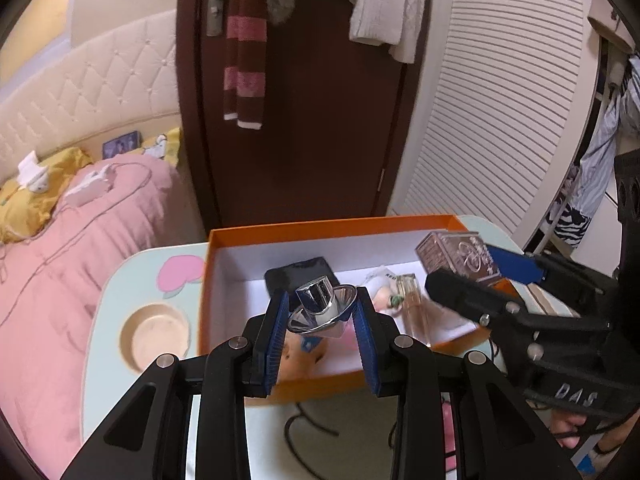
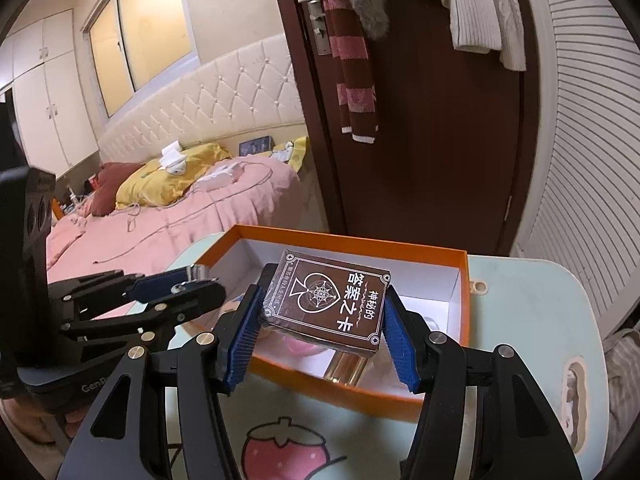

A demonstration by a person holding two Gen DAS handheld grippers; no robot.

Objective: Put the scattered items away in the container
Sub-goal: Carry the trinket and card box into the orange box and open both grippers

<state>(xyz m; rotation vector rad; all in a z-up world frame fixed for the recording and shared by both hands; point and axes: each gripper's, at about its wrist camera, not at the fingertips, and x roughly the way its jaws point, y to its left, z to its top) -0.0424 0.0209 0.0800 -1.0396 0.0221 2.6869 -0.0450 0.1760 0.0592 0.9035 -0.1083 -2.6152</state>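
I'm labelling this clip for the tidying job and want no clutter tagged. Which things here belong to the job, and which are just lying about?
Job:
- orange box, the container
- silver-capped bottle, clamped in the left gripper
- brown card box, clamped in the right gripper
- black pouch and amber bottle, in the box

Lying about:
- striped scarf
- white sweater
- pink bedding
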